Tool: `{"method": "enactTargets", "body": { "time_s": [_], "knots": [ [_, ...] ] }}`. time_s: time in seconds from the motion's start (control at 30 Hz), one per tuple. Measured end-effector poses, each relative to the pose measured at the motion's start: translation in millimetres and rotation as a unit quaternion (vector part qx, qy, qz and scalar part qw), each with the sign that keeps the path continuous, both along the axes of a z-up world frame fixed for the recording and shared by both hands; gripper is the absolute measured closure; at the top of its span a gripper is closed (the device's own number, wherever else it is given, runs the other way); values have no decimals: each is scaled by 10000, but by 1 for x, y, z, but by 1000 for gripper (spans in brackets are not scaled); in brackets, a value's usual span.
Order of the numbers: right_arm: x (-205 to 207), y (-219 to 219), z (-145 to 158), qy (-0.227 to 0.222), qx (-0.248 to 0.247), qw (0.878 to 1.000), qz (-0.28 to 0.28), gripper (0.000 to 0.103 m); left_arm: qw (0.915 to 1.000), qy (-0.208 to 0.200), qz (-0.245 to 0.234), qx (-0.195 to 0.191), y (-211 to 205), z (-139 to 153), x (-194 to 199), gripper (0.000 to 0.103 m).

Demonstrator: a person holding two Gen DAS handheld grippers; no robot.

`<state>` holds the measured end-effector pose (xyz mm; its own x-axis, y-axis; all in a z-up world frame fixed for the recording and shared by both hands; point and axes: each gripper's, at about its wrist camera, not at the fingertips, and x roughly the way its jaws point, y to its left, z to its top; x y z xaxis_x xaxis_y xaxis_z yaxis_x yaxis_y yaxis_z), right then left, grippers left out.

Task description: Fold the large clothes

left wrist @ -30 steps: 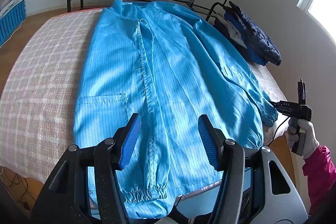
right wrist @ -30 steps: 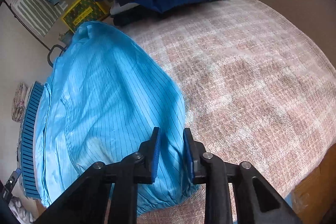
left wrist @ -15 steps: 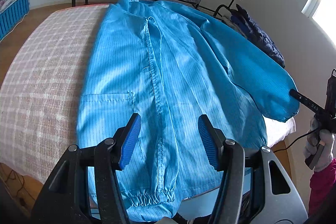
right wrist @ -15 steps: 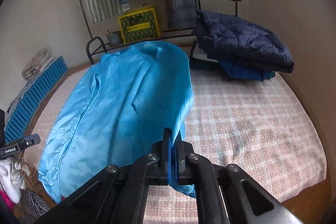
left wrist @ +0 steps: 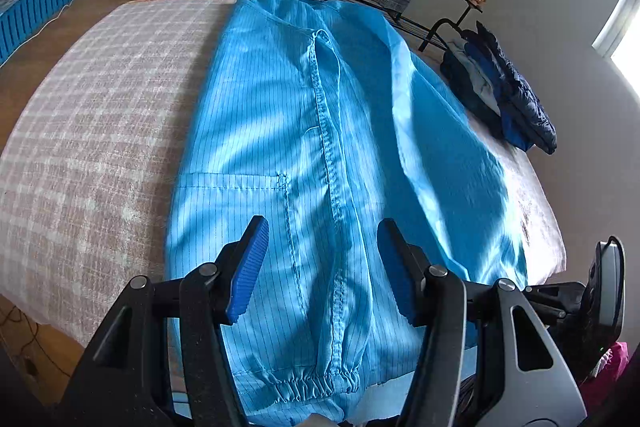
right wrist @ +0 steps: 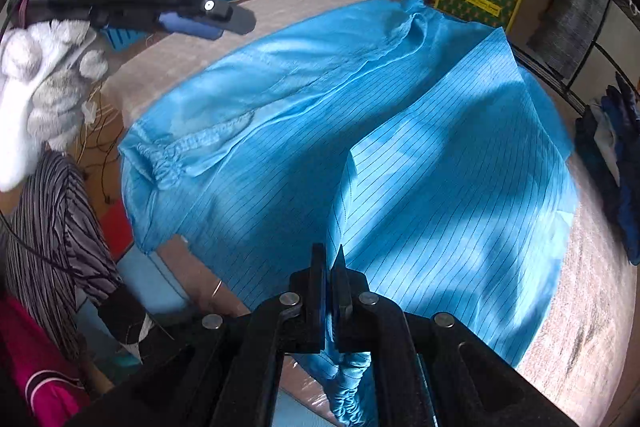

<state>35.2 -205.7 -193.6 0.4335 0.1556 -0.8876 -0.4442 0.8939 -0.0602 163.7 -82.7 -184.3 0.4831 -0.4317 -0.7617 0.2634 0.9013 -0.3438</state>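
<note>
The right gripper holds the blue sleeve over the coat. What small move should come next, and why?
Probably lower the right gripper toward the coat's middle and open it. It is shut on the sleeve, which already drapes across the blue coat toward the front placket. The left gripper hovers open above the hem, holding nothing, so it may then smooth the fold.

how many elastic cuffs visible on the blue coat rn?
2. One gathered elastic cuff lies on the blue pinstriped coat at the near table edge; the other cuff hangs below the shut right tool.
</note>
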Motion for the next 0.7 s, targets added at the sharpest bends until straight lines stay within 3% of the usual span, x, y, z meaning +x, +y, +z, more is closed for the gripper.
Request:
{"method": "enactTargets", "body": {
  "time_s": [0.2,0.27,0.3,0.4,0.53,0.7],
  "knots": [
    [-3,-17,-6,66,91,9997,-218,99,9996,260,-66,-111,-11,-15,8,45],
    [-7,-29,4,26,263,9991,-335,61,9990,365,-166,-193,-19,-20,10,45],
    [-7,-35,13,11,461,9983,-366,57,9986,410,-233,-230,-25,-22,10,45],
    [-16,-64,37,-75,1377,9893,-485,59,9966,564,-470,-361,-42,-28,8,45],
    [-22,-114,56,-206,2402,9669,-840,56,9894,996,-791,-700,-65,-40,2,45],
    [-4,-175,47,-221,2612,9454,-1937,54,9843,1256,-1064,-631,-91,-54,-7,45]
  ]
}}
